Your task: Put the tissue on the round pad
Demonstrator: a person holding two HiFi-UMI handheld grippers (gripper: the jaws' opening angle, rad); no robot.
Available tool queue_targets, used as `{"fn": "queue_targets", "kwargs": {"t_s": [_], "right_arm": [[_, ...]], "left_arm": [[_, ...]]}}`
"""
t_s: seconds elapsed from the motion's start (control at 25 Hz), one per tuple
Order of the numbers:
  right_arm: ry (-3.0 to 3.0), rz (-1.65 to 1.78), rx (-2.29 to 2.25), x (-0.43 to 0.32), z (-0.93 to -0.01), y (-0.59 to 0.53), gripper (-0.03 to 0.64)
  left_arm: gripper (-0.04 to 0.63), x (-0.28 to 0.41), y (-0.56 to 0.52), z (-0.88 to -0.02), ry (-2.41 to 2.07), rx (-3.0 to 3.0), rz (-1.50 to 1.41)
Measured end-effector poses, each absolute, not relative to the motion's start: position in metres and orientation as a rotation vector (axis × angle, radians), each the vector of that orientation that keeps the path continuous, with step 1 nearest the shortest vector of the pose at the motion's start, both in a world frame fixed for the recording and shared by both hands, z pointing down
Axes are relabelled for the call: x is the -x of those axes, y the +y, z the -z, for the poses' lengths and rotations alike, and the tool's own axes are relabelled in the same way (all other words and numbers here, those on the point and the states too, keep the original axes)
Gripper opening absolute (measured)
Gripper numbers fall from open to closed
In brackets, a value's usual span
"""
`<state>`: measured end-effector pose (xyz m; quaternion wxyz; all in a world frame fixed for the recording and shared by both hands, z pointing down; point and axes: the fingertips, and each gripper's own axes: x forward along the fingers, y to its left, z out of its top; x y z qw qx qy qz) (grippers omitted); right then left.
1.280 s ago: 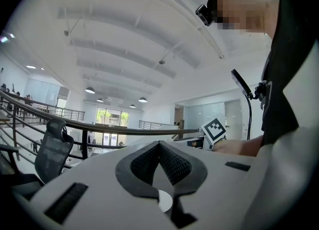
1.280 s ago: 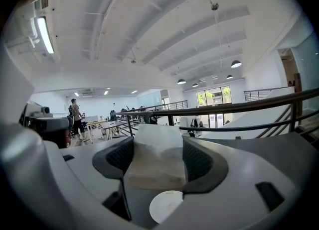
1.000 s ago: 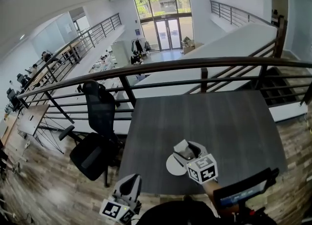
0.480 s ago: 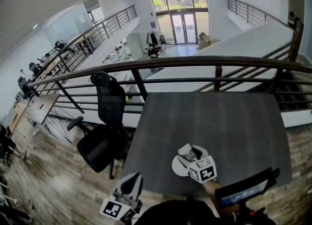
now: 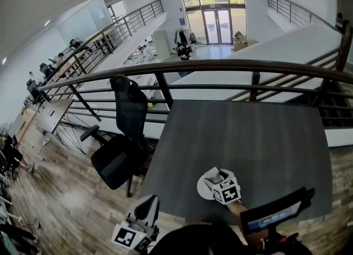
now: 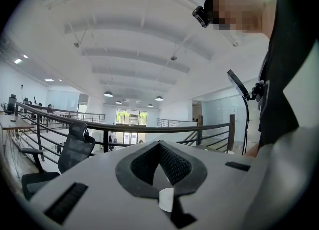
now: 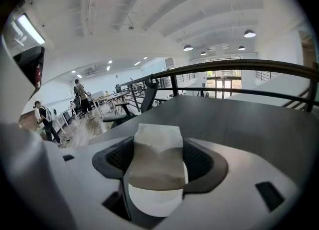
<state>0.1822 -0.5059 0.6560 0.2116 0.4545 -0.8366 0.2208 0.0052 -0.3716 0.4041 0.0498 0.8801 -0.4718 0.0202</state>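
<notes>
The tissue (image 7: pixel 158 159) hung over the round pad (image 7: pixel 154 201).
The right gripper (image 7: pixel 157 140) clenched it, lower centre; left gripper (image 6: pixel 159 144) closed, empty.

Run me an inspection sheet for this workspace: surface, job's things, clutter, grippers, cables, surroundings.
Surface: dark grey table, bare apart from the job's things.
Job's things: tissue sits over the white round pad near the table's front edge; whether it rests on the pad cannot be told.
Clutter: nothing seen.
Grippers: right gripper over the pad, jaws wide and closed on the tissue's sides. Left gripper off the table's front left corner, jaws together, nothing between them.
Cables: nothing seen.
Surroundings: railing behind the table, black office chair to its left, wood floor, open office below.
</notes>
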Motion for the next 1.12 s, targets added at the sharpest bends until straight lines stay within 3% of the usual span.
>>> {"fn": "queue_targets", "kwargs": {"t_s": [1.12], "right_arm": [[-2.150, -0.684, -0.964, -0.195, -0.742, -0.490, 0.311]], "left_arm": [[0.003, -0.031, -0.372, -0.393, -1.579, -2.577, -0.182]]}}
